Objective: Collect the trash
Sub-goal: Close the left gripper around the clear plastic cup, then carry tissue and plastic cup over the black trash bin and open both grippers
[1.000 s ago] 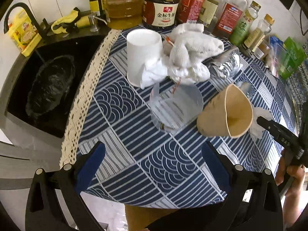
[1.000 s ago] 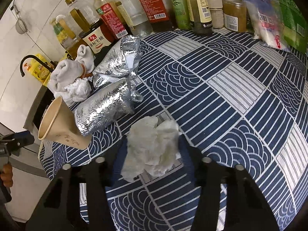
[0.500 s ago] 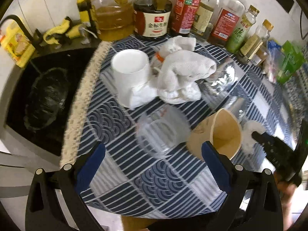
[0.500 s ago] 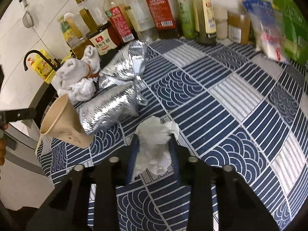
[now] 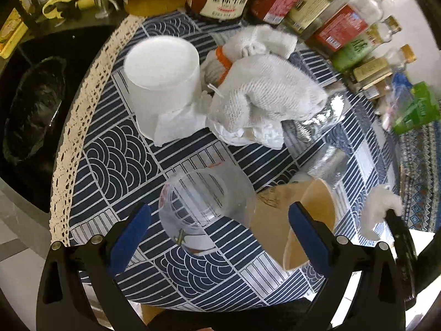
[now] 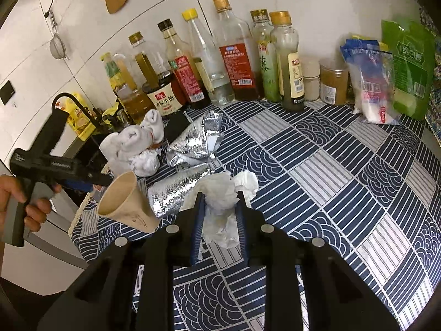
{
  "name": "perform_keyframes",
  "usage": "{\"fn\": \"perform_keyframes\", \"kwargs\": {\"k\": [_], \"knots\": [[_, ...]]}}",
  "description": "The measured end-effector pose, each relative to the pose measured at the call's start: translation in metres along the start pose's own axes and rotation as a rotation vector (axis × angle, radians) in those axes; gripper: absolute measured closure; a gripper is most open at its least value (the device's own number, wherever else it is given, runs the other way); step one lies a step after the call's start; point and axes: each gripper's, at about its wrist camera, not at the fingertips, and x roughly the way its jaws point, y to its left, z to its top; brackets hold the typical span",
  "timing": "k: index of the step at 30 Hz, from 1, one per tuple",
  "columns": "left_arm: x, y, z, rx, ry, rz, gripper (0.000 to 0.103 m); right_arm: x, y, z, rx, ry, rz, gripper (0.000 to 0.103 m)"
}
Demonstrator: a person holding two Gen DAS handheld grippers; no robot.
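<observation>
My right gripper is shut on a crumpled white tissue and holds it above the blue patterned tablecloth; the tissue also shows in the left wrist view. My left gripper is open, with a clear plastic cup lying on its side between its fingers and a tan paper cup at the right finger. The tan cup lies tipped beside crumpled foil wrappers.
An upturned white cup and a white cloth bundle lie behind the clear cup. A black-bagged bin sits in the sink at left. Sauce and oil bottles and food bags line the back wall.
My right gripper closed on the tissue and lifted it off the cloth. My left gripper moved forward and down, so the clear cup now lies between its open fingers.
</observation>
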Motion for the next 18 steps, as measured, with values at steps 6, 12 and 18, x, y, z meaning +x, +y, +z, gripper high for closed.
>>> {"fn": "perform_keyframes", "kwargs": {"k": [6,12,18], "knots": [[0.021,-0.006,0.003,0.016,0.055,0.074,0.007,-0.006,-0.006,0.001,0.047,-0.020,0.041,0.079],[0.025,0.008,0.004,-0.023,0.038,0.090,0.028,-0.001,-0.004,0.002,0.040,-0.014,0.057,0.079],[0.023,0.020,-0.002,-0.040,0.006,0.051,0.048,0.007,0.005,0.006,0.009,0.000,0.076,0.079]]}}
